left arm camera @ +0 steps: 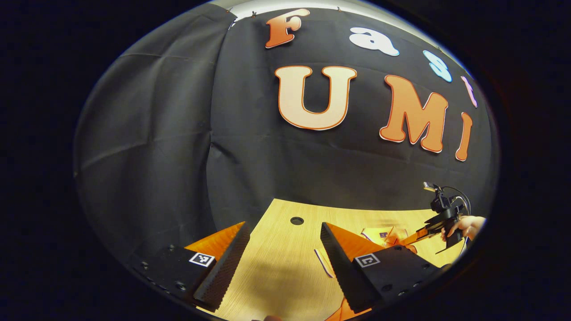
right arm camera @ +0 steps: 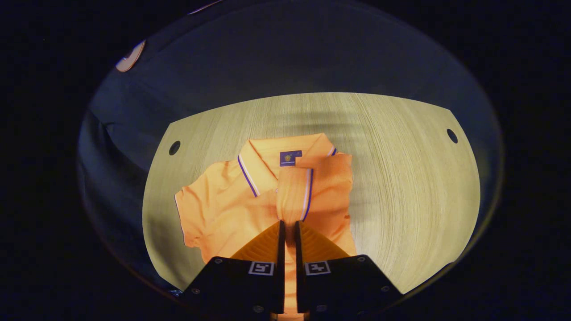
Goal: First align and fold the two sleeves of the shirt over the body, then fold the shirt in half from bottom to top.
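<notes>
The left gripper (left arm camera: 283, 249) hangs over the table (left arm camera: 276, 276), jaws wide apart, holding nothing. The shirt (right arm camera: 232, 205) lies mid-table, collar toward twelve o'clock, one sleeve (right arm camera: 323, 178) folded across. The right gripper (right arm camera: 289, 232) pinches its fabric, jaws nearly together; the hem is hidden beneath.

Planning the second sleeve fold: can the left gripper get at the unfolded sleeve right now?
Probably yes. The left gripper is open above bare table; the sleeve lies flat, uncovered, away from the right gripper, which pinches the folded part of the shirt.
</notes>
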Motion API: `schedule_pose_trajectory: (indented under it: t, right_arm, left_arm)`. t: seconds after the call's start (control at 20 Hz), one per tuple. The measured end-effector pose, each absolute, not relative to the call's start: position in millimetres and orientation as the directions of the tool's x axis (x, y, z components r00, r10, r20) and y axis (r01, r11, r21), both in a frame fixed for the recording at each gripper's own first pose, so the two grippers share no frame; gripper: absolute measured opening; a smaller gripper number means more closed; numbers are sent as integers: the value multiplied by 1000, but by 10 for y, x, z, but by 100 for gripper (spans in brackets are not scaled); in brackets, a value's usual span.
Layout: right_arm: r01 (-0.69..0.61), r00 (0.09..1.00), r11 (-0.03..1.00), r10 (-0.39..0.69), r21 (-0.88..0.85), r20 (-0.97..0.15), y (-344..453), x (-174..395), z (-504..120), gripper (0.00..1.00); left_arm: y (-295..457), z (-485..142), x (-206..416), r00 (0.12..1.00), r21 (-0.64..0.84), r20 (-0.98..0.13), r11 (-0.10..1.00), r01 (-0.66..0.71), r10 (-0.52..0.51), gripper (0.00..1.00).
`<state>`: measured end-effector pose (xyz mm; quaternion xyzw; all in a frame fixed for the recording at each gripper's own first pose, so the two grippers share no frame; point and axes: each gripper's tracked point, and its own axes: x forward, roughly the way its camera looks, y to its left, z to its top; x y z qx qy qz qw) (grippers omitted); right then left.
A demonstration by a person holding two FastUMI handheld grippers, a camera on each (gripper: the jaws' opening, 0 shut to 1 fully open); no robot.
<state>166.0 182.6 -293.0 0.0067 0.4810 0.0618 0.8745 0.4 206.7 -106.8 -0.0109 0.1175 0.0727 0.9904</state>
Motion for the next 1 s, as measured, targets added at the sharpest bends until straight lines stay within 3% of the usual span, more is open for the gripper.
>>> schedule_pose_trajectory:
  t: [0.1,0.15,0.2,0.25,0.3,0.35,0.4,1.0]
  right_arm:
    - [-110,527,989,146,103,-837,1904,1663,-2927,17]
    - [-115,530,988,153,107,-834,1921,1669,-2920,31]
    - [-122,538,987,155,106,-828,1924,1681,-2907,39]
    - [-126,545,987,155,102,-824,1924,1681,-2890,61]
    - [-124,553,987,153,100,-819,1915,1676,-2871,65]
    - [-114,561,988,149,102,-814,1902,1666,-2836,92]
    - [-111,571,988,152,107,-807,1891,1665,-2804,98]
    - [-95,775,994,109,56,-622,1401,1361,-1814,99]
  left_arm:
    - [2050,-1080,34,962,1,-237,990,-142,138,98]
    - [2028,-1086,42,962,1,-238,990,-138,134,98]
    - [2010,-1102,60,962,0,-241,991,-133,129,98]
    - [1987,-1126,85,961,-1,-247,992,-126,122,98]
    - [1958,-1133,112,961,-1,-251,993,-119,115,98]
    - [1932,-1150,136,960,-1,-257,993,-114,110,98]
    - [1895,-1153,159,959,-4,-262,994,-110,105,98]
    - [1193,-931,677,965,-24,-260,999,-26,18,98]
